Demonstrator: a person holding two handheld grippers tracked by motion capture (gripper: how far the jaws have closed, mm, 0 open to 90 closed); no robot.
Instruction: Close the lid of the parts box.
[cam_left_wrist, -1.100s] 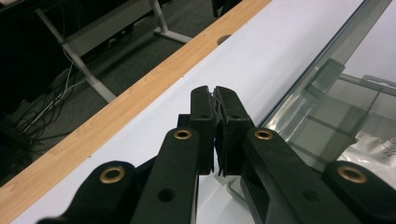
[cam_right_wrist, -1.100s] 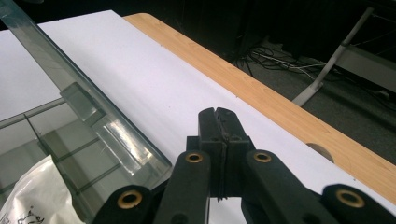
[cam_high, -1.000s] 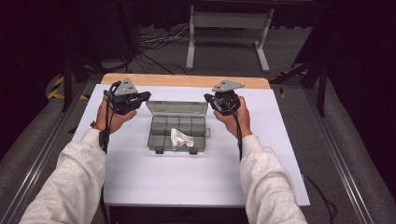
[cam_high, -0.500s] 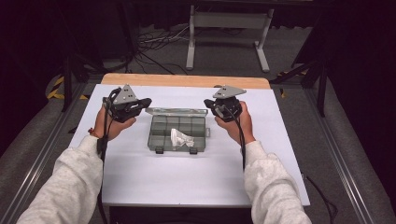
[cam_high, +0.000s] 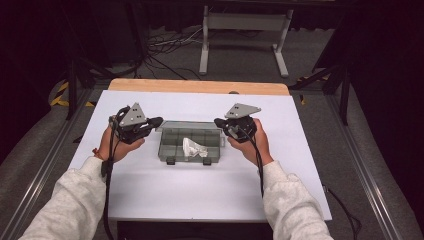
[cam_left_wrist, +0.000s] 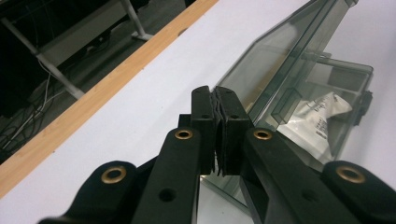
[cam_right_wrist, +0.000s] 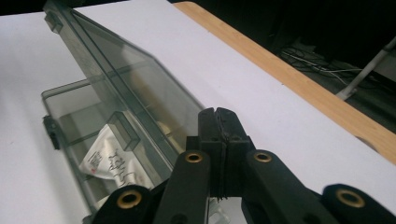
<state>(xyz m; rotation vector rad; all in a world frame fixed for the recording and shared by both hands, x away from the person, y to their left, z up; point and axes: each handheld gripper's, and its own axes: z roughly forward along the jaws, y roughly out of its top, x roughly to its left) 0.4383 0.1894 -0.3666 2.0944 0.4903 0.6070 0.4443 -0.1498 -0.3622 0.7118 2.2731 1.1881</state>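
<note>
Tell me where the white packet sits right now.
In the high view, the white packet lies inside the clear plastic box at the middle of the white table, between the left tool and the right tool.

Dark print ran across the white packet (cam_right_wrist: 109, 161) lying in the clear plastic box (cam_right_wrist: 70, 100), but the letters were too blurred to read in the right gripper view. The left gripper view caught the same print on it (cam_left_wrist: 322, 116), small, smeared and unreadable.
</note>
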